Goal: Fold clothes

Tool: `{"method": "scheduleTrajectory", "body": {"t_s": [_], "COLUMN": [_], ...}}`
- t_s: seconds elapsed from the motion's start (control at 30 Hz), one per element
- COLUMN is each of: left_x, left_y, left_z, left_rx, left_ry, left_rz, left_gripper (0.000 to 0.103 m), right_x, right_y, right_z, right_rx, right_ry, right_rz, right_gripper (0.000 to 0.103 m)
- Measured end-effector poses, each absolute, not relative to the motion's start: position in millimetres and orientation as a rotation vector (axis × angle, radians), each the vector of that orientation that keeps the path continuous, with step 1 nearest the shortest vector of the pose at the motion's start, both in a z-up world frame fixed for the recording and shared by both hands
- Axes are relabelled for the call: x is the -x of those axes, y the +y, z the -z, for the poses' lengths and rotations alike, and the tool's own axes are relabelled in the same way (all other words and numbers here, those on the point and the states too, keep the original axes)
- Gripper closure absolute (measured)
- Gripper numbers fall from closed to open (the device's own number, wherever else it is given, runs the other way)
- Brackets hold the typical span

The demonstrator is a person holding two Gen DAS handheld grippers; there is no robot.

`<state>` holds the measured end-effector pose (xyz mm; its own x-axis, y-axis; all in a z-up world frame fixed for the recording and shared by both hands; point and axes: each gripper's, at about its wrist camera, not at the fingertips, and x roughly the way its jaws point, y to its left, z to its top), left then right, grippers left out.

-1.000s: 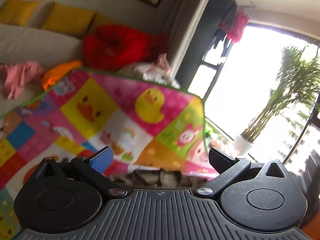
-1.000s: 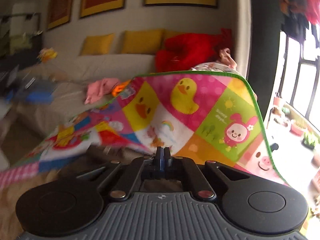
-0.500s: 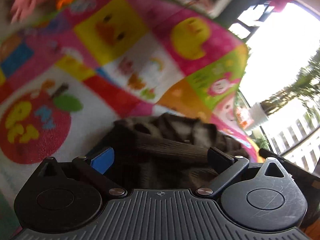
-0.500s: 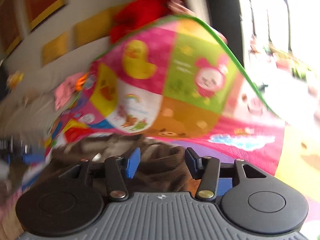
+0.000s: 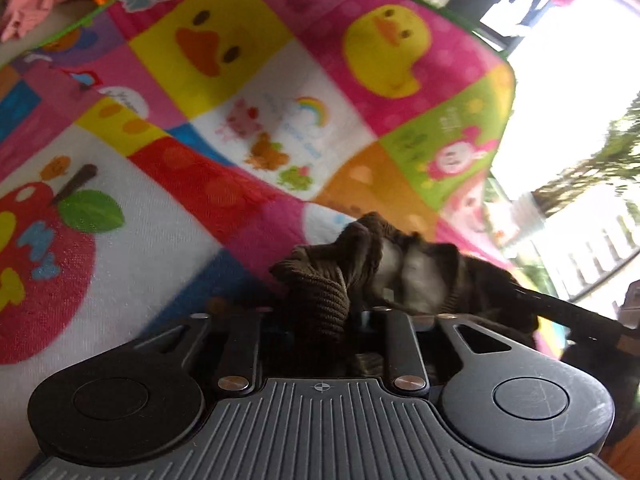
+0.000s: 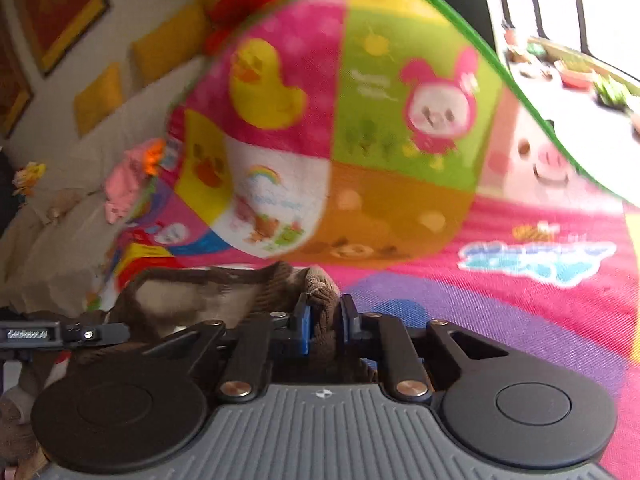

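Item: brown knitted garment (image 5: 320, 292), being held above the patterned play mat (image 5: 168, 184). A bunched ribbed edge is being clamped between the closed-in fingers of the left gripper (image 5: 320, 320); another edge (image 6: 322, 308) is being pinched between the blue pads of the right gripper (image 6: 323, 322). From the left gripper the cloth is running toward 2 o'clock; from the right gripper it is spreading toward 9 o'clock. Its long axis is thus being spanned between both grippers, neither nearer. Pink clothes (image 6: 128, 184) are lying at 10 o'clock on the sofa (image 6: 80, 208).

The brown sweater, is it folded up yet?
Not yet. The brown sweater hangs bunched between both grippers, right gripper and left gripper pinching it.
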<state>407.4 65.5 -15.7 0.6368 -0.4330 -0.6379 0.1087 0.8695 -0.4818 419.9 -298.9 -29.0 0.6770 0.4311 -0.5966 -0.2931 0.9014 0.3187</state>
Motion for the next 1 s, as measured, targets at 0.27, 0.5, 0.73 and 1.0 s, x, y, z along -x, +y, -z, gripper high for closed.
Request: {"method": "scheduleTrajectory", "body": {"t_s": [0.27,0.5,0.73,1.0], "left_x": [-306,-220,-162,-171], "left_y": [73,76,85,105], "left_z": [-42,-22,14,-15], "left_rx": [0.37,0.287,0.252,0.542], "left_ry": [0.662,0.707,0.791,0.683], "left_rz": [0.471,0.505,0.535,0.574], "left_gripper": [0.083,0.066,0.028,0.008], "right_x": [-299,-206,-162,-156], "right_y": [-316,-322,-348,-390], "right_z": [-31,3,45,18], "right_rx": [-0.051,0.163,0.165,-0.24], "right_ry": [0.586,0.613,0.706,0.647], "right_rz": [-0.51,-0.499,-0.434,-0.42], "right_gripper": [0.092,0.09,0.068,0.032]}}
